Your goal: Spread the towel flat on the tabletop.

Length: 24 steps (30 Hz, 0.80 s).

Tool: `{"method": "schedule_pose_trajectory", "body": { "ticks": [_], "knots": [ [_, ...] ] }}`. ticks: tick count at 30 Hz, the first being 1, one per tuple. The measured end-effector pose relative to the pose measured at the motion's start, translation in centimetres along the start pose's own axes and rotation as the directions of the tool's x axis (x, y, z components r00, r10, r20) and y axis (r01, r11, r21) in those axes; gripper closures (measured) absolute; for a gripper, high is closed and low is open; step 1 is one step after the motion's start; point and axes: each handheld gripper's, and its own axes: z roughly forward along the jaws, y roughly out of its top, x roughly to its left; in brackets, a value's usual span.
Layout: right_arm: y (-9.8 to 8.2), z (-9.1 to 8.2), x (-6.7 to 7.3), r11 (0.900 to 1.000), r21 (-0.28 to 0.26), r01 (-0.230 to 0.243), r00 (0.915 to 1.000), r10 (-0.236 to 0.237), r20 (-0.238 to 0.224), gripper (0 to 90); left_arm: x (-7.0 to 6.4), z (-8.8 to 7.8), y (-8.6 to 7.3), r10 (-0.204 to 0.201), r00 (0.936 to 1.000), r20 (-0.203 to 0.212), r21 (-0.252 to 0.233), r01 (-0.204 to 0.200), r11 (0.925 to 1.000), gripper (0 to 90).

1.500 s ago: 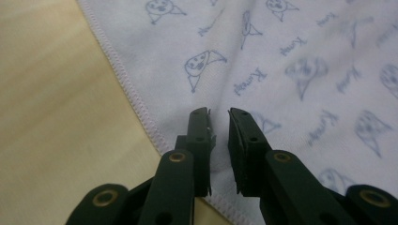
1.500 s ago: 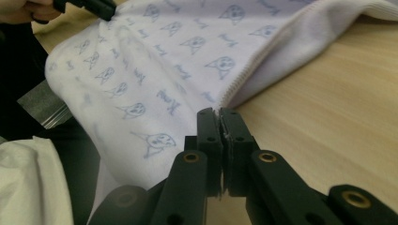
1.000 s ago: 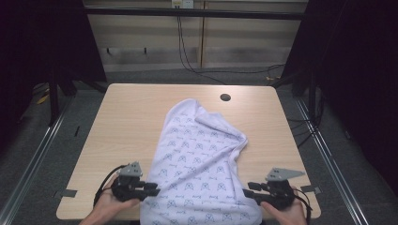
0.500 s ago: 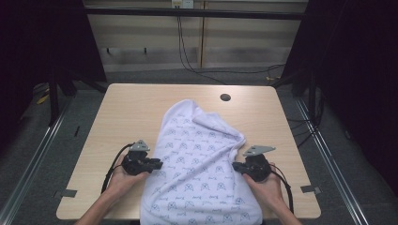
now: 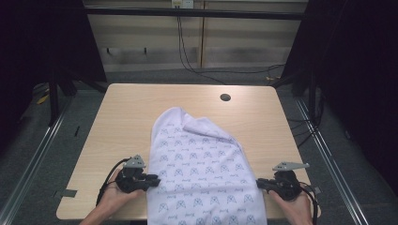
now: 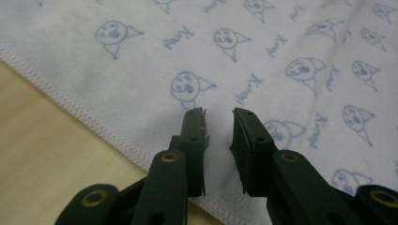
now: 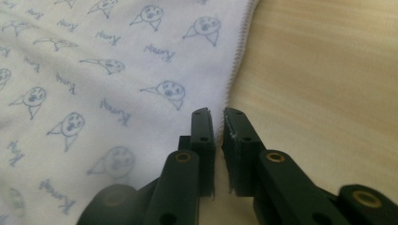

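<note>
Towel (image 5: pixel 199 168), 1 pc, white w/ blue print, on tabletop (image 5: pixel 126 112) centre, hanging over near edge.
2 grippers, 1 per hand, both at near end of tabletop. Left gripper (image 5: pixel 155 180) at towel's left hem; in left gripper view (image 6: pixel 219 123) jaws stand a small gap apart over the cloth, nothing pinched. Right gripper (image 5: pixel 259 183) at right hem; in right gripper view (image 7: pixel 219 121) jaws nearly shut, just reopened a bit, hem stitching runs into the slit; can't tell if it's pinched. 1 round hole (image 5: pixel 225 97) near far edge.

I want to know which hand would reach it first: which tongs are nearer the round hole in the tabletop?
The right tongs, though not by much. The hole lies right of the table's middle, far side; the left tongs sit at the cloth's opposite edge.
</note>
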Motion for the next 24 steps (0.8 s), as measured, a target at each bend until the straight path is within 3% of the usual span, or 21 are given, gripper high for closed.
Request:
{"method": "schedule_pose_trajectory", "body": {
  "ticks": [1, 2, 4, 7, 10, 11, 12, 13, 14, 15, 16, 17, 18, 21, 22, 24],
  "knots": [
    [0.0, 0.0, 0.0, 1.0, 0.0, 0.0, 1.0, 0.0, 0.0, 80.8, 0.0, 0.0, 0.0, 0.0, 1.0, 0.0, 0.0, 0.0, 1.0, 73.2],
    [0.0, -0.6, 0.2, 0.999, -0.051, 0.015, 0.9996, -0.016, -0.021, 77.2, -0.2, -0.1, -0.2, 0.003, 0.9997, 0.024, 0.002, -0.003, 1.0, 73.1],
    [0.8, -0.7, 0.1, 0.994, -0.105, 0.034, 0.9987, -0.038, -0.033, 74.9, 0.0, -0.1, 0.1, 0.001, 0.9998, 0.018, -0.003, -0.001, 1.0, 78.2],
    [2.6, 0.9, -0.1, 0.99, -0.123, 0.074, 0.9933, -0.084, -0.08, 73.4, 0.8, -0.2, 0.8, -0.009, 0.9999, 0.013, -0.033, 0.01, 0.9994, 90.0],
    [4.8, 3.4, 0.0, 0.986, -0.109, 0.124, 0.9853, -0.136, -0.104, 70.6, 2.5, 0.3, 2.3, -0.041, 0.9986, -0.032, -0.06, 0.039, 0.9974, 90.0],
    [4.8, 3.4, 0.0, 0.986, -0.109, 0.124, 0.9853, -0.136, -0.104, 70.6, 2.5, 0.3, 2.3, -0.041, 0.9986, -0.032, -0.06, 0.039, 0.9974, 90.0],
    [6.4, 5.1, 0.4, 0.985, -0.093, 0.148, 0.9807, -0.158, -0.115, 67.2, 3.4, 0.6, 2.9, -0.07, 0.9963, -0.05, -0.083, 0.066, 0.9944, 86.8],
    [7.2, 5.9, 0.6, 0.98, -0.096, 0.174, 0.9757, -0.185, -0.118, 66.0, 3.9, 0.6, 3.1, -0.073, 0.9956, -0.059, -0.094, 0.068, 0.9933, 84.6],
    [7.9, 6.7, 0.8, 0.978, -0.089, 0.188, 0.9743, -0.197, -0.109, 63.8, 4.2, 0.8, 3.3, -0.078, 0.9927, -0.093, -0.093, 0.069, 0.9932, 82.4],
    [8.5, 7.5, 0.9, 0.977, -0.084, 0.194, 0.9715, -0.204, -0.122, 62.4, 4.2, 0.8, 3.3, -0.078, 0.9927, -0.093, -0.093, 0.069, 0.9932, 78.4],
    [9.1, 8.2, 1.1, 0.975, -0.079, 0.208, 0.9687, -0.216, -0.122, 61.3, 5.1, 1.1, 3.4, -0.112, 0.9837, -0.14, -0.097, 0.099, 0.9903, 74.6],
    [9.1, 8.2, 1.1, 0.975, -0.079, 0.208, 0.9687, -0.216, -0.122, 61.3, 5.1, 1.1, 3.4, -0.112, 0.9837, -0.14, -0.097, 0.099, 0.9903, 73.2],
    [10.0, 9.5, 1.2, 0.968, -0.056, 0.244, 0.964, -0.249, -0.095, 58.8, 5.6, 1.6, 3.0, -0.098, 0.9827, -0.157, -0.086, 0.085, 0.9927, 72.8],
    [10.5, 10.2, 1.0, 0.969, -0.057, 0.242, 0.964, -0.247, -0.1, 58.0, 5.4, 1.5, 2.8, -0.073, 0.9816, -0.176, -0.079, 0.06, 0.995, 84.7],
    [10.5, 10.9, 0.8, 0.964, -0.041, 0.261, 0.9612, -0.264, -0.081, 56.4, 5.1, 1.5, 2.7, -0.048, 0.9805, -0.19, -0.071, 0.035, 0.9969, 88.2],
    [10.2, 11.1, 0.8, 0.962, -0.045, 0.268, 0.9603, -0.271, -0.066, 56.9, 4.9, 1.5, 2.7, -0.037, 0.9794, -0.198, -0.064, 0.025, 0.9976, 89.2]
  ]
}}
